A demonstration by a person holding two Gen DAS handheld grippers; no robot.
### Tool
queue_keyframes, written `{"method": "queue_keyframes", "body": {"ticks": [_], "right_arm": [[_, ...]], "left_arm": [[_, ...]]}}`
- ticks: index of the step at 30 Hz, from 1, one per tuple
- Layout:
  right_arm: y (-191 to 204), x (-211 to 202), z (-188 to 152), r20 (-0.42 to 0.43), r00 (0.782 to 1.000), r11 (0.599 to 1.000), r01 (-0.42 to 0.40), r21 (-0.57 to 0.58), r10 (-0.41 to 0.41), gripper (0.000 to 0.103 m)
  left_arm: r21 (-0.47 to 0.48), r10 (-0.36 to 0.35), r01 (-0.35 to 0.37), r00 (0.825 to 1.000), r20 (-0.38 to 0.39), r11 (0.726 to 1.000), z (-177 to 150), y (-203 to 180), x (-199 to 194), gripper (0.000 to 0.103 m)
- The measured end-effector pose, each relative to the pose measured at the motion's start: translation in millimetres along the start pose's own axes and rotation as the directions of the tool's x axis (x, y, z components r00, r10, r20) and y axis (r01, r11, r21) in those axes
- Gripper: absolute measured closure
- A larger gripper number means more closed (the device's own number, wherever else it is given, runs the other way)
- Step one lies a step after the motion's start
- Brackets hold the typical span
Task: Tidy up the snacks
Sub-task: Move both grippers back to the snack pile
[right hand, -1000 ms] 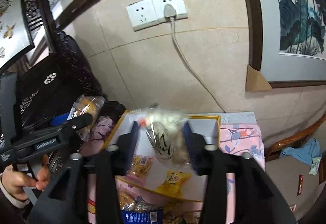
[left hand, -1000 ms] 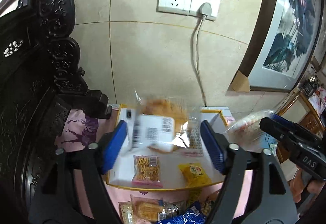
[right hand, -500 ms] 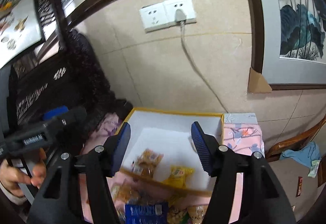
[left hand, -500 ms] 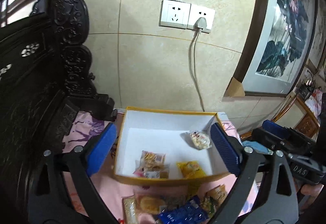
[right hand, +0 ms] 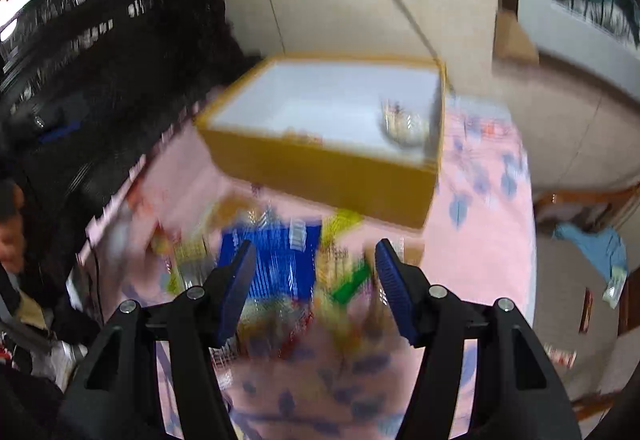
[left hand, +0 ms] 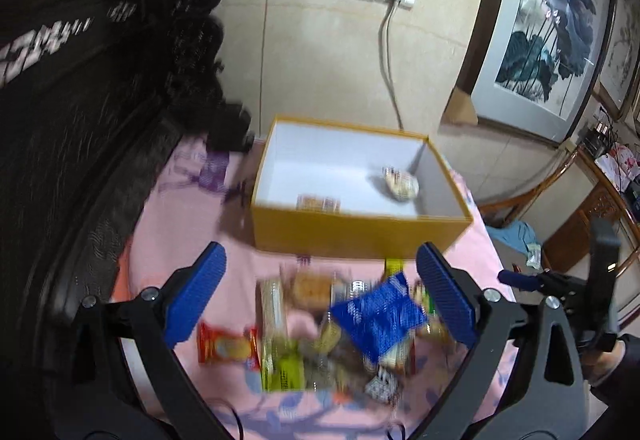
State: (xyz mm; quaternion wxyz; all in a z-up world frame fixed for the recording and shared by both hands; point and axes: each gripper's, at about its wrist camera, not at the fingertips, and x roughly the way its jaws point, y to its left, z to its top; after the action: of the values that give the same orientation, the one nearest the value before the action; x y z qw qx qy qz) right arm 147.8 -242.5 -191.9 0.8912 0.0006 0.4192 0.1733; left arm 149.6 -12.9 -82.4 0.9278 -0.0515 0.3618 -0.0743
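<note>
blue-padded left tongs (left hand: 320,296) and right tongs (right hand: 314,280) both spread apart, empty, above snack pile (left hand: 332,328) before yellow box (left hand: 360,236).

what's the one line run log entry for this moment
left gripper: open, empty | right gripper: open, empty | both over snack pile | yellow box: two packets visible inside | frames blurred

The left gripper (left hand: 320,296) has matte black angular arms with triangular cut-outs, silver round screws at the joints, and ribbed royal-blue pads (left hand: 196,298) on both fingers; the right gripper (right hand: 316,288) is built the same, black with silver screws and blue ribbed pads (right hand: 394,290); at the lower right of the left view, bare skin shows beside a dark sleeve.
</note>
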Motion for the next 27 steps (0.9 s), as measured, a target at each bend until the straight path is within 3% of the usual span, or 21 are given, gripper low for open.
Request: {"method": "queue_keyframes", "body": {"ticks": [5, 9, 13, 21, 27], "right_arm": [[5, 28, -32, -0.091, 0.996, 0.997, 0.003, -0.071, -0.009, 0.042], [13, 58, -40, -0.170, 0.985, 0.985, -0.005, -0.170, -0.025, 0.053], [13, 88, -45, -0.221, 0.974, 0.974, 0.005, -0.227, -0.056, 0.056], [13, 119, -41, -0.263, 0.959, 0.954, 0.021, -0.299, -0.103, 0.056], [14, 117, -54, -0.257, 0.955, 0.948, 0.058, -0.314, -0.144, 0.072]], "left_arm": [[-0.030, 0.014, -0.016, 0.998, -0.055, 0.999, -32, 10, -6, 0.005], [-0.049, 0.028, -0.032, 0.997, -0.074, 0.998, -48, 16, -14, 0.005], [-0.072, 0.041, -0.046, 0.996, -0.078, 0.996, -56, 24, -24, 0.005], [-0.105, 0.078, -0.088, 0.992, -0.098, 0.991, -64, 38, -33, 0.005], [-0.113, 0.088, -0.102, 0.989, -0.121, 0.988, -69, 42, -28, 0.005]]}}
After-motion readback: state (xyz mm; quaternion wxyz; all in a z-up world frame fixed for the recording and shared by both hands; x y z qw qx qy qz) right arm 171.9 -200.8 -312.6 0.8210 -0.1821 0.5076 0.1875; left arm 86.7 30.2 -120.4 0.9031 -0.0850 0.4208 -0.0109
